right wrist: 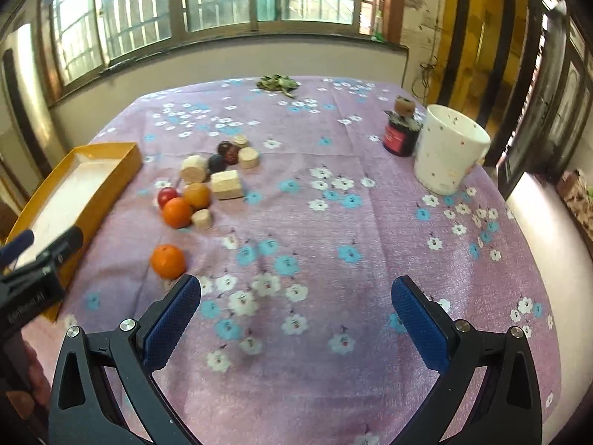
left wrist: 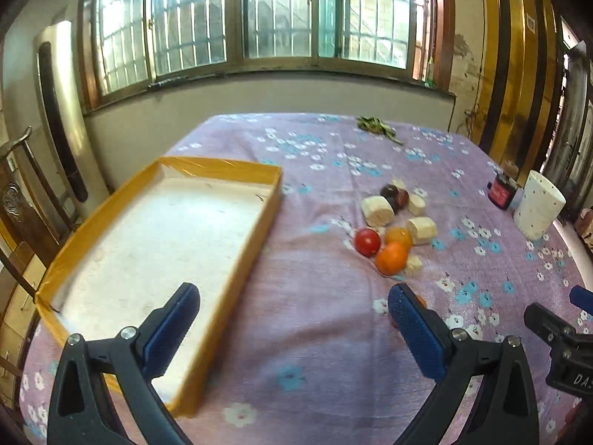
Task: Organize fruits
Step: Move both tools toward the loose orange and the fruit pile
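Observation:
A yellow-walled tray with a bare white floor lies on the left of the table. Right of it sits a cluster: a red fruit, two oranges, dark plums and beige cylinder blocks. My left gripper is open above the cloth, its left finger over the tray's near end. A lone orange lies nearer, just beyond the left fingertip of my right gripper, which is open and holds nothing. In the left wrist view that orange is mostly hidden behind the right finger.
A white dotted mug and a dark jar with a cork on top stand at the right. Dry leaves lie at the far edge. Flowered purple cloth covers the table; a wooden chair stands left.

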A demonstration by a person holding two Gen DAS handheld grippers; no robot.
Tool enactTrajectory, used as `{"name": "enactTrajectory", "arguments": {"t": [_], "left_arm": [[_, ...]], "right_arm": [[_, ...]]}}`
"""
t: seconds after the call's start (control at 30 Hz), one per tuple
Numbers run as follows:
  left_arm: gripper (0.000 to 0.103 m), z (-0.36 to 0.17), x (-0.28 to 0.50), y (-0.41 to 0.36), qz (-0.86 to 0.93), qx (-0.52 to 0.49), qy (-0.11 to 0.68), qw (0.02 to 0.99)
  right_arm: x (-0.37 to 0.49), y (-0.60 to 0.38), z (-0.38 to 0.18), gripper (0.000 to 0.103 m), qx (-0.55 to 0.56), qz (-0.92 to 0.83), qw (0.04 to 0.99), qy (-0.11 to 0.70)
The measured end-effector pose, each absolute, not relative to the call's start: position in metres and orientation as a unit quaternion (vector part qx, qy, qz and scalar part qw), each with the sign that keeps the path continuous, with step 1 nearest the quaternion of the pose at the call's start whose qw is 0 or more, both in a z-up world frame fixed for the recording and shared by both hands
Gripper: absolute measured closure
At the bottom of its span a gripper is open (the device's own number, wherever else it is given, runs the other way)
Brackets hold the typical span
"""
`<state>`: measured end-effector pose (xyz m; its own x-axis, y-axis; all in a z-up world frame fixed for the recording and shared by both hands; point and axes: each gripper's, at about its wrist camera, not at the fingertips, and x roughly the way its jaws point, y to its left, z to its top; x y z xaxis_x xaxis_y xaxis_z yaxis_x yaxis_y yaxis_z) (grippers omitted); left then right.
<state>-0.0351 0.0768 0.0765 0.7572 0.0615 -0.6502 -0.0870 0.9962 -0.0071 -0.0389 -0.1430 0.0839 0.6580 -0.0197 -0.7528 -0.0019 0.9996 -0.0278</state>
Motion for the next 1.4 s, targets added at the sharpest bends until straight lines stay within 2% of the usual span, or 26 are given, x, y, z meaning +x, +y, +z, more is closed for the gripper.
{"name": "enactTrajectory", "arguments": {"t": [0.8, 1.4], "left_arm": [[0.0, 0.087, -0.056, 0.096, 0.037, -0.014, 0.32, 0.947], [0.0, 0.084, -0.056, 0.094, 0.033, -0.016, 0.331, 0.943]], "right_arm": [[-0.065, -0.119, 0.1, 0.0, -0.022, -0.002, 0.919, 0.395], [-0.066, -0.114, 0.097, 0.0, -0.031, 0.002, 0.916, 0.4]]}}
